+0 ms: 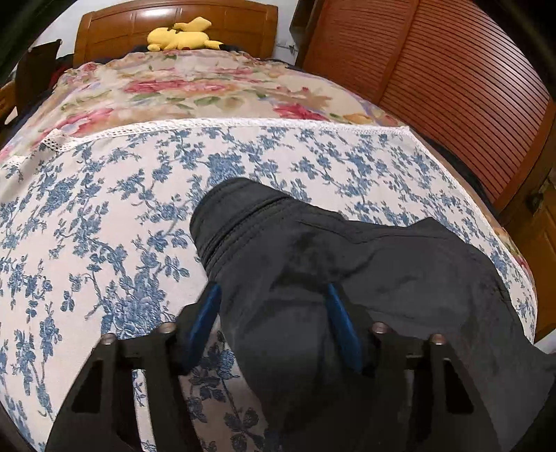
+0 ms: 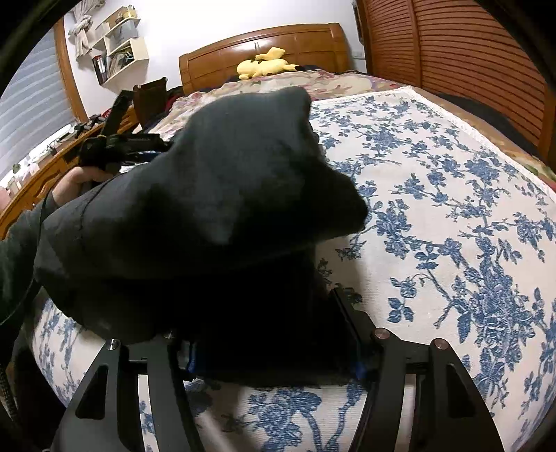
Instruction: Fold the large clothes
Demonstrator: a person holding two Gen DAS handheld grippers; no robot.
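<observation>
A plain black fleece garment (image 1: pixel 347 278) lies on a white bedspread printed with blue flowers (image 1: pixel 104 208). Beyond that bedspread, a beige quilt shows pink and red roses (image 1: pixel 194 87), a solid yellow plush toy (image 1: pixel 180 34) and an orange-brown wooden headboard (image 1: pixel 121 27).

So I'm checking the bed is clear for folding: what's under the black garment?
Beneath the black garment only the blue floral cloth shows around its edges. Whatever lies directly under its folds is covered.

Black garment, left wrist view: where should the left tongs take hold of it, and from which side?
Probably the seamed band at the black garment's far end, approached from the left: there its edge lies flat and exposed on the floral sheet, while the right side is bunched. The left tongs straddle the cloth, open.
</observation>
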